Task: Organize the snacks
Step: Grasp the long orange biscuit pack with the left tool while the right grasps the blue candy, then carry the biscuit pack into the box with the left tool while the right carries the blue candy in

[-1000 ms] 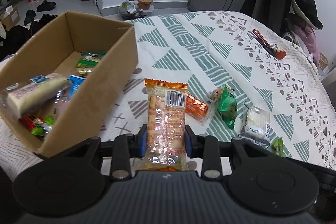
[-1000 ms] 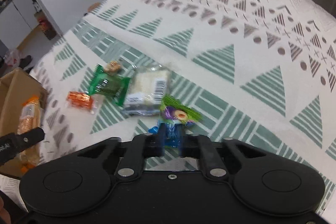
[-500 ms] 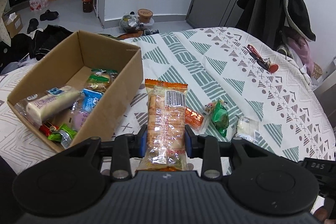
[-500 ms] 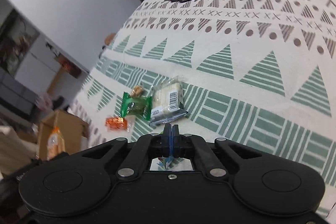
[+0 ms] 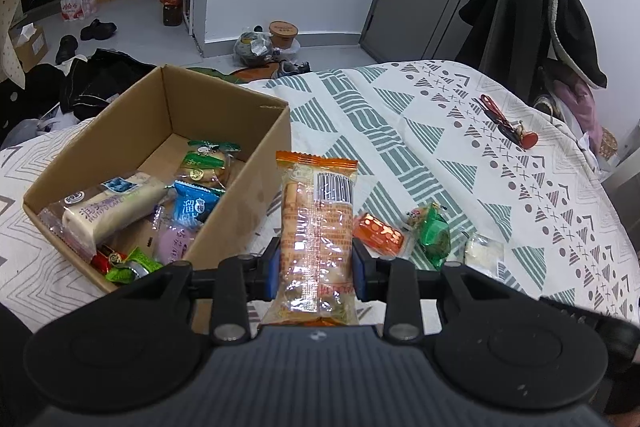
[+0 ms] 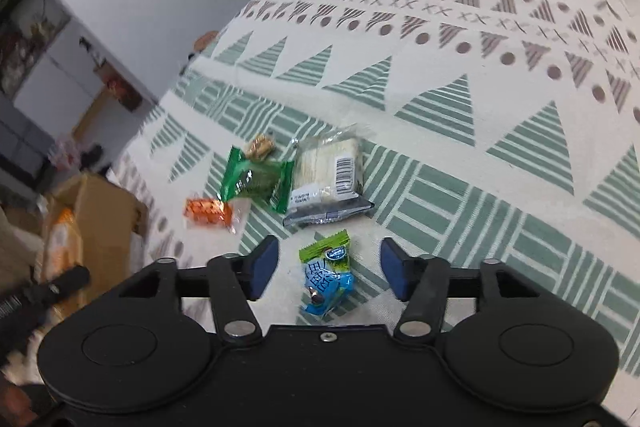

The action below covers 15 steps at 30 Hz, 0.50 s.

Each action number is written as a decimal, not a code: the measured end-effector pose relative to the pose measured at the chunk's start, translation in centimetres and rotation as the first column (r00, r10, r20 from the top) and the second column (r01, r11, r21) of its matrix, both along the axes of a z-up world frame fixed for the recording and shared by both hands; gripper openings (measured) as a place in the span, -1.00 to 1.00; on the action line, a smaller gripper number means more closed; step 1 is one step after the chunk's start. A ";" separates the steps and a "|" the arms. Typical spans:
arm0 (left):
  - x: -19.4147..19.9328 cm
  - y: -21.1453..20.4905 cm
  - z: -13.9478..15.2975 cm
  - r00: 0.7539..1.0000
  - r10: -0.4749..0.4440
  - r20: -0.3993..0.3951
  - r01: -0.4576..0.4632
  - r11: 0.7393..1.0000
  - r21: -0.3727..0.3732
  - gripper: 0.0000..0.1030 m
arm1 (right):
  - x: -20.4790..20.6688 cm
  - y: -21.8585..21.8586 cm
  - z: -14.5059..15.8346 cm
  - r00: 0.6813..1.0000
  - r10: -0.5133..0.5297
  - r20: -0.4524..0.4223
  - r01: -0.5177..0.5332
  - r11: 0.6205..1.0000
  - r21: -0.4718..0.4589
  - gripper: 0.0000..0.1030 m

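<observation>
The left gripper (image 5: 316,263) pinches an orange biscuit packet (image 5: 316,227) upright, with the cardboard box (image 5: 240,187) just to its left. The right gripper (image 6: 326,269) is spread wide, with a blue-green candy (image 6: 326,279) lying untouched between its fingers on the worktop (image 6: 460,115).

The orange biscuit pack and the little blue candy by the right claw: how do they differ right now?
The orange biscuit pack is long and clamped upright in the shut left claw; the blue candy is small and lies loose on the tablecloth between the open right claw's fingers, untouched. The pack is partly see-through, with a barcode; the candy's wrapper is opaque with a green end. Neither is in the cardboard box.
</observation>
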<state>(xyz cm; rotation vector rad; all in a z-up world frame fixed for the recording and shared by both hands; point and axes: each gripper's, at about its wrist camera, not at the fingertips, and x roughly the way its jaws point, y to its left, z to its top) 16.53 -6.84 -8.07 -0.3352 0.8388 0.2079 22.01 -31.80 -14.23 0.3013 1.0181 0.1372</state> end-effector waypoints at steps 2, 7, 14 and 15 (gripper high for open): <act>0.1 0.2 -0.1 1.000 -0.001 0.002 0.001 1.000 0.000 -0.35 | 0.0 1.0 -0.3 1.000 0.027 -0.001 -0.027 0.999 -0.046 0.17; 0.5 0.4 -0.1 1.000 -0.016 0.005 0.016 1.000 0.011 -0.35 | 0.7 3.1 -1.7 0.996 0.088 -0.034 -0.091 0.987 -0.132 -0.44; 0.5 1.0 0.7 1.000 -0.010 0.018 0.010 1.000 0.024 -0.35 | 0.3 3.2 -0.4 0.996 0.085 0.010 -0.083 0.991 -0.106 -0.55; 0.4 1.1 0.9 1.000 -0.008 0.021 0.008 1.000 0.023 -0.35 | 0.2 3.2 0.0 0.996 0.082 0.021 -0.080 0.992 -0.098 -0.55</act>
